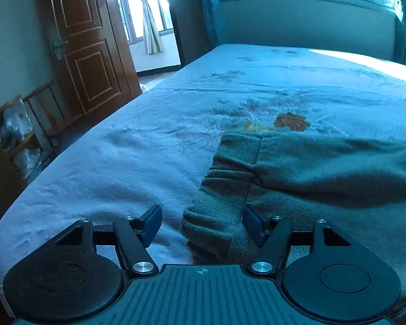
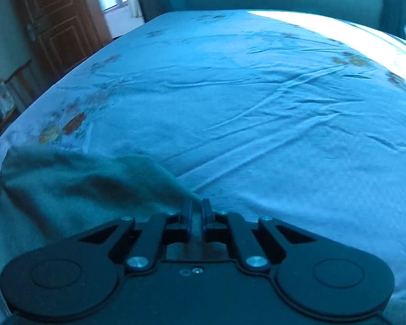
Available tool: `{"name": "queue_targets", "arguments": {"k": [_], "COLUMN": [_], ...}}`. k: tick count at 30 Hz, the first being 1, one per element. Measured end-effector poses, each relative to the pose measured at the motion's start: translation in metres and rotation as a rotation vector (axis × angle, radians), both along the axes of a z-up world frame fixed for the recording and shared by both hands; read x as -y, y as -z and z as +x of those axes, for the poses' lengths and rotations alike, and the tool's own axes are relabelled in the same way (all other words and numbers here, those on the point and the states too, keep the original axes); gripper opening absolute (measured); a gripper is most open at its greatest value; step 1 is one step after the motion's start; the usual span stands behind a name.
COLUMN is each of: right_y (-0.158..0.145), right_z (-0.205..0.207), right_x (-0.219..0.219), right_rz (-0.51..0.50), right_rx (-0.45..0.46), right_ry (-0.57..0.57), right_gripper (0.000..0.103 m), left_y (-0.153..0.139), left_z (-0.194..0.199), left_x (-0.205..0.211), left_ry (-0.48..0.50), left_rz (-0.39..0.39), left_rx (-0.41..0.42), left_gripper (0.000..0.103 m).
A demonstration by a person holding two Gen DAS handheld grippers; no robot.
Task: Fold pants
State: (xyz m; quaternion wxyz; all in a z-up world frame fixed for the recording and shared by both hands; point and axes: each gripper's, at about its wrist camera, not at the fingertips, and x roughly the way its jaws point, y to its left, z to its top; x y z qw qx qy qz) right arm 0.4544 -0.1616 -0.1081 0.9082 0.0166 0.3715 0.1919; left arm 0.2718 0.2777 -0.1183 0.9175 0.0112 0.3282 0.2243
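Note:
Grey-green fleece pants [image 1: 297,168] lie on the bed, with a gathered elastic band [image 1: 216,211] at their left end. My left gripper [image 1: 201,223] is open, its jaws standing on either side of that band just above the sheet. In the right wrist view my right gripper [image 2: 197,211] is shut on a corner of the pants [image 2: 89,187] and lifts the cloth, which stretches away to the left. The view is blurred.
The bed has a light blue sheet with a flower print [image 1: 291,120] and creases [image 2: 270,100]. A wooden door [image 1: 86,54] and a shelf with bags [image 1: 13,132] stand left of the bed. A padded headboard [image 1: 305,24] is at the far end under a window.

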Motion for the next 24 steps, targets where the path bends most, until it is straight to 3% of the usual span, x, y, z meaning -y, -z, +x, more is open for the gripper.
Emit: {"name": "queue_targets", "arguments": {"k": [1, 3, 5, 7, 8, 10, 13, 15, 19, 23, 24], "right_y": [-0.011, -0.026, -0.033, -0.032, -0.029, -0.019, 0.008, 0.028, 0.061, 0.077, 0.077], "right_z": [-0.016, -0.052, -0.094, -0.141, -0.162, -0.198, -0.238, -0.254, -0.264, -0.256, -0.255], "right_x": [0.029, 0.096, 0.162, 0.228, 0.256, 0.307, 0.363, 0.387, 0.409, 0.415, 0.415], "right_rz": [0.06, 0.173, 0.232, 0.304, 0.34, 0.396, 0.501, 0.57, 0.68, 0.74, 0.737], "right_rx": [0.04, 0.092, 0.144, 0.186, 0.197, 0.185, 0.139, 0.104, 0.055, 0.054, 0.053], "right_ry": [0.033, 0.12, 0.242, 0.382, 0.455, 0.592, 0.79, 0.868, 0.927, 0.919, 0.903], "right_gripper": [0.013, 0.014, 0.025, 0.056, 0.061, 0.06, 0.056, 0.05, 0.043, 0.037, 0.029], "left_y": [-0.008, -0.016, -0.021, -0.024, -0.024, -0.021, -0.016, -0.013, -0.011, -0.001, 0.003], "left_z": [-0.008, -0.02, -0.03, -0.035, -0.035, -0.031, -0.022, -0.019, -0.02, -0.016, -0.015], "left_x": [0.004, 0.014, 0.032, 0.057, 0.079, 0.12, 0.184, 0.228, 0.333, 0.411, 0.422], "left_ry": [0.001, 0.021, 0.057, 0.105, 0.152, 0.218, 0.315, 0.41, 0.574, 0.655, 0.66], "left_rz": [0.003, 0.002, -0.041, -0.078, -0.087, -0.074, -0.117, -0.134, -0.162, -0.167, -0.178], "left_rx": [0.016, 0.032, 0.054, 0.073, 0.073, 0.075, 0.053, 0.04, 0.036, -0.004, -0.018], "left_gripper": [0.066, 0.066, 0.068, 0.077, 0.08, 0.08, 0.08, 0.08, 0.081, 0.081, 0.081]}}
